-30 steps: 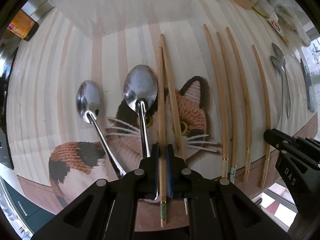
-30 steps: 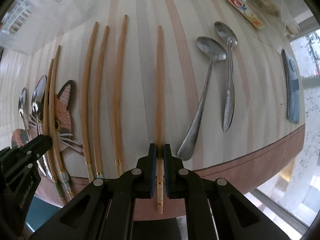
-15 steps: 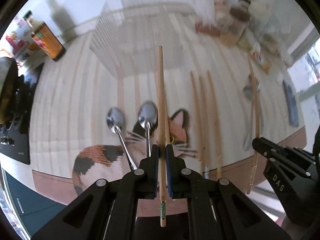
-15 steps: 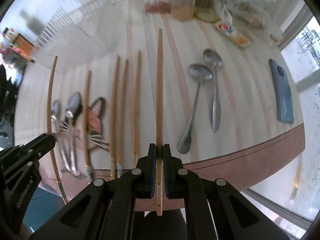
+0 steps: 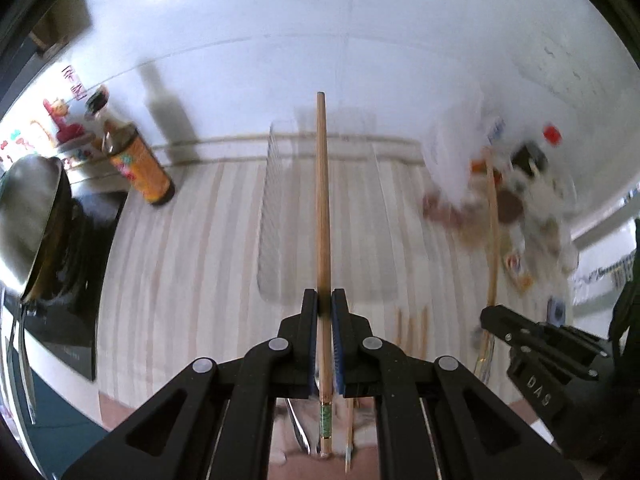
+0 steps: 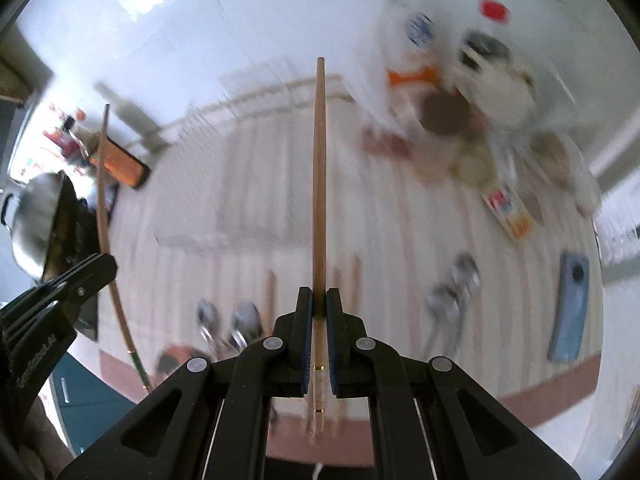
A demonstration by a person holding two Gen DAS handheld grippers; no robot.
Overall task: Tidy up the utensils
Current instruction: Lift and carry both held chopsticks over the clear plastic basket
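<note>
Left claw [image 5: 325, 304] is clamped on one chopstick [image 5: 322, 208] and right claw [image 6: 319, 302] on another chopstick [image 6: 319, 176], each shaft lying along its claw's fingers, tip pointing at the clear rack [image 5: 280, 216] ahead on the tabletop [image 5: 192, 248].

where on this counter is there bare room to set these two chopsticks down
Bare striped cloth lies between the sauce bottle and the clear rack. The jars and packets crowd the far right corner; spoons and chopsticks fill the near edge.
</note>
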